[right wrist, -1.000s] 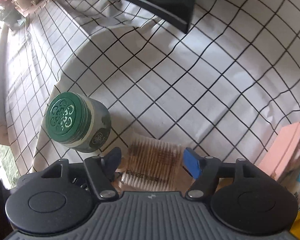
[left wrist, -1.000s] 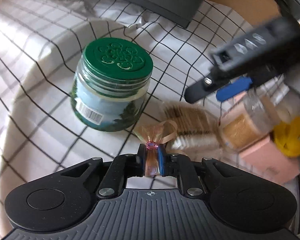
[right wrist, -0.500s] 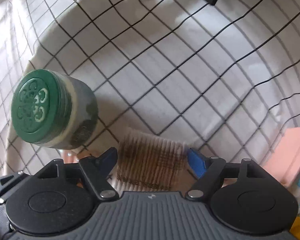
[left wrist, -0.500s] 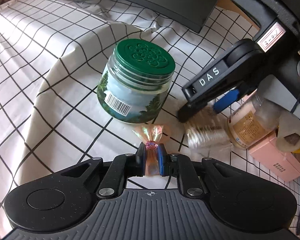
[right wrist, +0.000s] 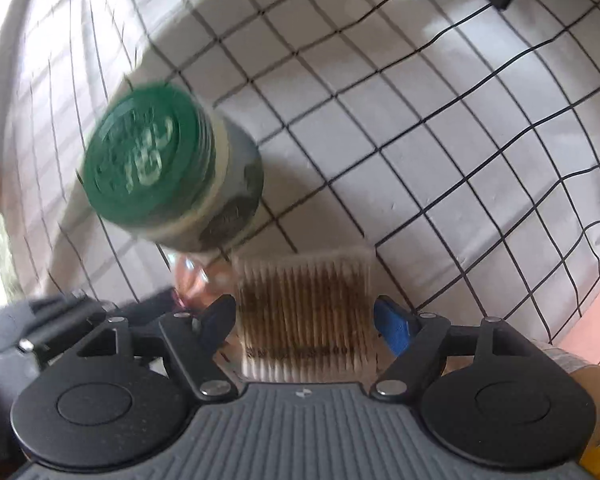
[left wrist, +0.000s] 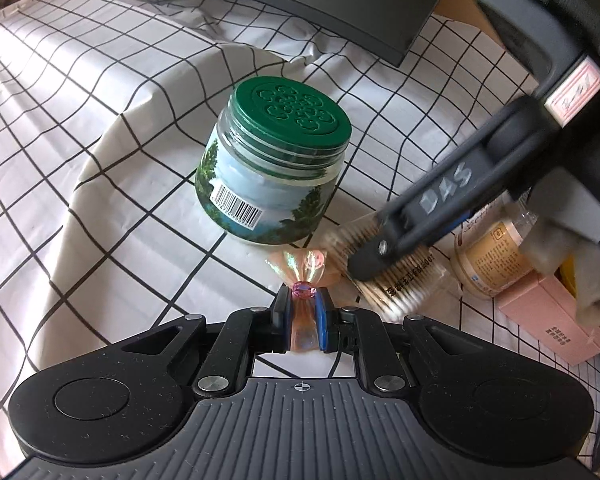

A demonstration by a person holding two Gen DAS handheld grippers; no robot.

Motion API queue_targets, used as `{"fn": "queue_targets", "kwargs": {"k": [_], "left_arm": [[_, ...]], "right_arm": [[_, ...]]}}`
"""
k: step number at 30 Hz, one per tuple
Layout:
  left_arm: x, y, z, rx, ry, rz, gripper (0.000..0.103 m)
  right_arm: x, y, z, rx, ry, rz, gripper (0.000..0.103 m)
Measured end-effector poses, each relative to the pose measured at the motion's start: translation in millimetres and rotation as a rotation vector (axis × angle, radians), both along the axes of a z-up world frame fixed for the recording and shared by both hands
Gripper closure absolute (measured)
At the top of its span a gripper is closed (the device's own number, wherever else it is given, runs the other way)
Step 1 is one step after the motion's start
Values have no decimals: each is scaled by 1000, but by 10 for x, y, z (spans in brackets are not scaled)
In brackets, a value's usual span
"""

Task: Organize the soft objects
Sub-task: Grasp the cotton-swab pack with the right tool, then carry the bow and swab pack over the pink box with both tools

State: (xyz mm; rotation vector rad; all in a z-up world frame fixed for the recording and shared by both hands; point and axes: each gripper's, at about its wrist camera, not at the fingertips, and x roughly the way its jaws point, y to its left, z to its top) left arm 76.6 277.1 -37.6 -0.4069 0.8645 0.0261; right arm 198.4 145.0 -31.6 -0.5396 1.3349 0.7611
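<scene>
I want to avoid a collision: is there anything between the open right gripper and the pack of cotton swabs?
Nothing visible. The right gripper straddles the cotton swab pack, its jaws open on either side. The green-lidded jar stands beside the pack, not between.

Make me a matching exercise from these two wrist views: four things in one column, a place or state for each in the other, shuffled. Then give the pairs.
Things
1. jar
2. bow
3. swab pack
4. pink box

Place or state
A. lies between the open right tool's fingers
B. pinched in the shut left tool
C. stands upright on the checked cloth, green lid on
D. lies at the far right, beside a small amber bottle

Pairs: 1-C, 2-B, 3-A, 4-D
</scene>
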Motion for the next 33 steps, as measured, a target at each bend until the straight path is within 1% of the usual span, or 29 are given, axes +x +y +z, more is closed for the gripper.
{"fn": "queue_targets", "kwargs": {"k": [2, 3, 6, 9, 12, 13, 16, 19, 23, 26, 28, 30, 33], "left_arm": [[-1, 2, -2, 0, 0, -1, 88], [-1, 3, -2, -1, 0, -1, 88], [17, -8, 2, 8, 5, -1, 88], [63, -29, 6, 2, 15, -6, 89], [149, -105, 46, -33, 19, -23, 89], [191, -172, 108, -24, 11, -51, 89], [282, -334, 378, 20, -47, -121, 89], [395, -407, 685, 75, -96, -159, 89], [513, -499, 1067, 161, -154, -209, 89], [550, -657, 1319, 193, -206, -265, 89], [569, -801, 1429, 205, -234, -306, 89], [596, -946, 1511, 194, -247, -353, 89], [618, -1155, 1552, 176, -245, -423, 89]], "right_arm": [[6, -4, -42, 9, 10, -15, 25], [16, -2, -33, 17, 6, -15, 31], [7, -39, 60, 34, -27, 1, 33], [27, -117, 259, 59, -91, -4, 34], [64, -242, 544, 132, -120, -40, 34], [59, -313, 660, 158, -136, -52, 34], [49, -485, 1039, 247, -198, -93, 34], [90, -709, 1385, 333, -252, -141, 34], [41, -1104, 1733, 408, -334, -229, 34], [6, -1424, 1885, 464, -384, -308, 34], [-55, -1661, 1946, 486, -415, -357, 34], [-125, -1904, 1973, 495, -433, -405, 34], [-189, -2251, 1951, 496, -432, -494, 33]]}}
